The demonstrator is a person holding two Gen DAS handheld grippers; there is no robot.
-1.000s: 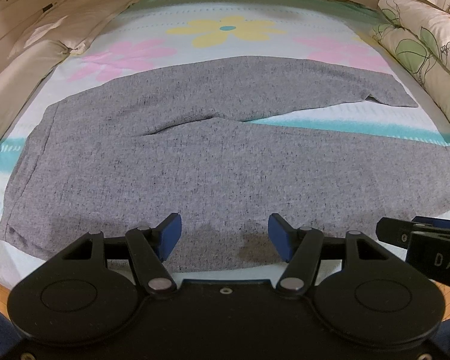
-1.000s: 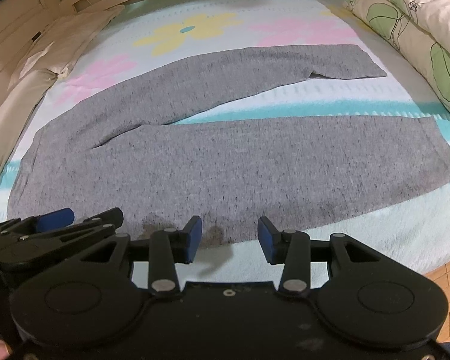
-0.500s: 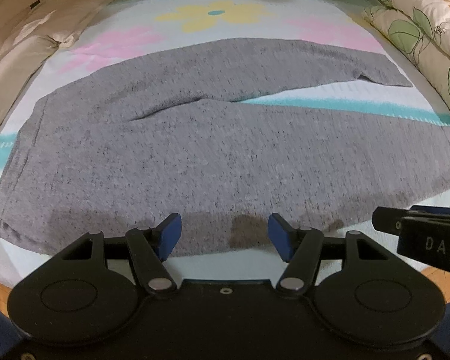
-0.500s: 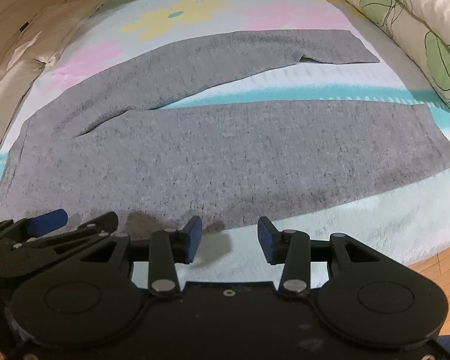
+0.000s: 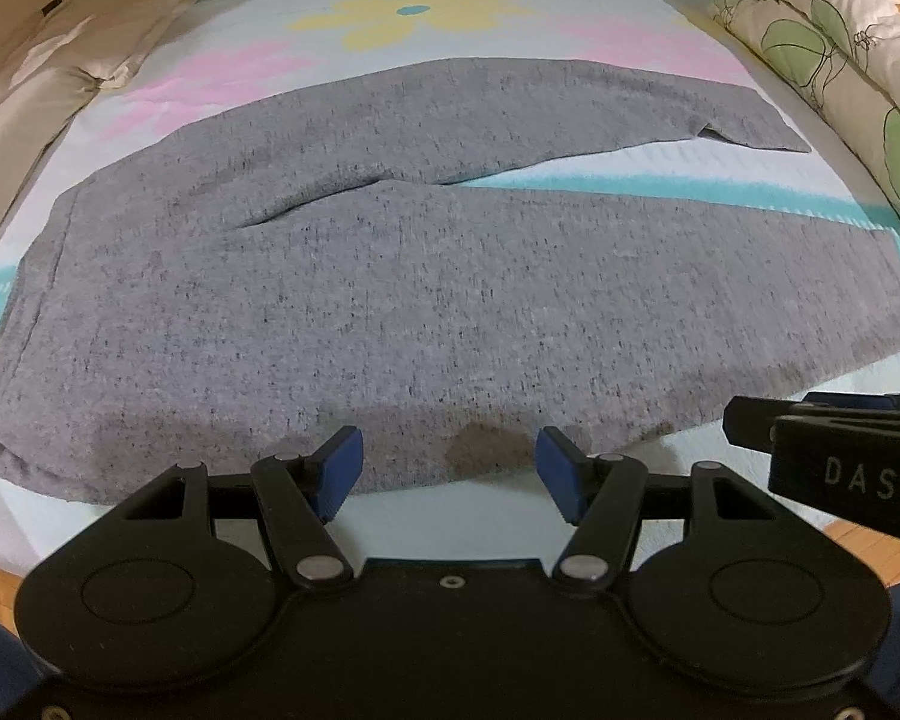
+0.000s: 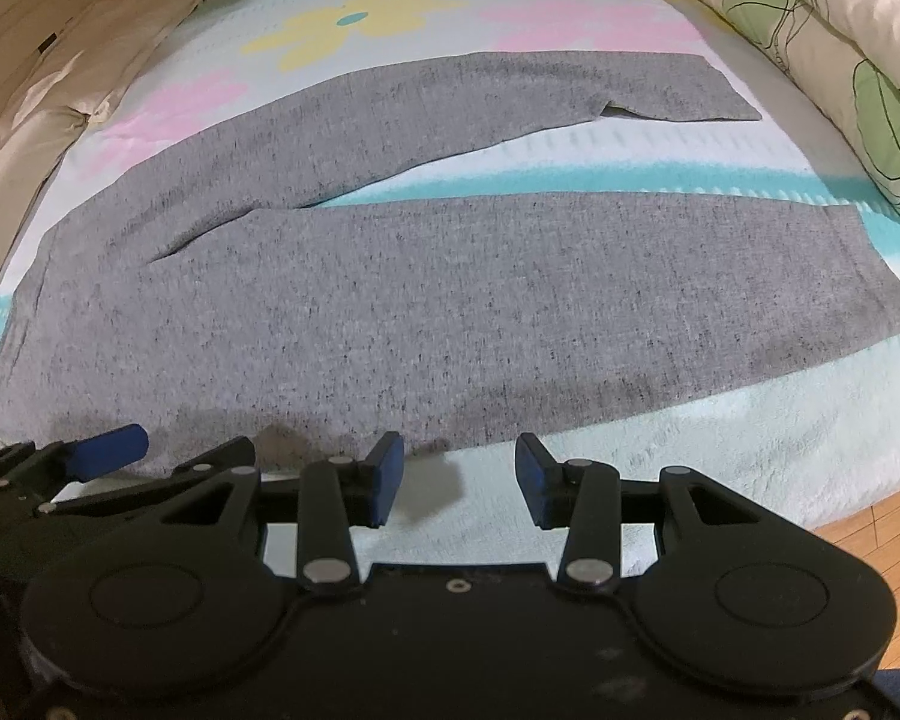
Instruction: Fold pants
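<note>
Grey marled pants (image 5: pixel 390 300) (image 6: pixel 420 300) lie spread flat on the bed, waistband to the left, both legs running right and splayed apart. My left gripper (image 5: pixel 450 462) hovers open over the near edge of the pants, nothing between its blue pads. My right gripper (image 6: pixel 457 468) is open too, just off the near hem above the bare sheet. The right gripper's body (image 5: pixel 840 450) shows at the right edge of the left wrist view. The left gripper's fingers (image 6: pixel 108 444) show at the left of the right wrist view.
The sheet (image 5: pixel 414 6) is pale with yellow and pink flowers and a teal stripe. Leaf-print pillows (image 5: pixel 840 48) (image 6: pixel 840 42) line the right side, a cream pillow (image 5: pixel 60 60) the left. Wooden floor (image 6: pixel 870 540) shows beyond the bed's near edge.
Both views have tipped downward, so the pants sit higher and larger in frame. The pants have not moved and both grippers stay open.
</note>
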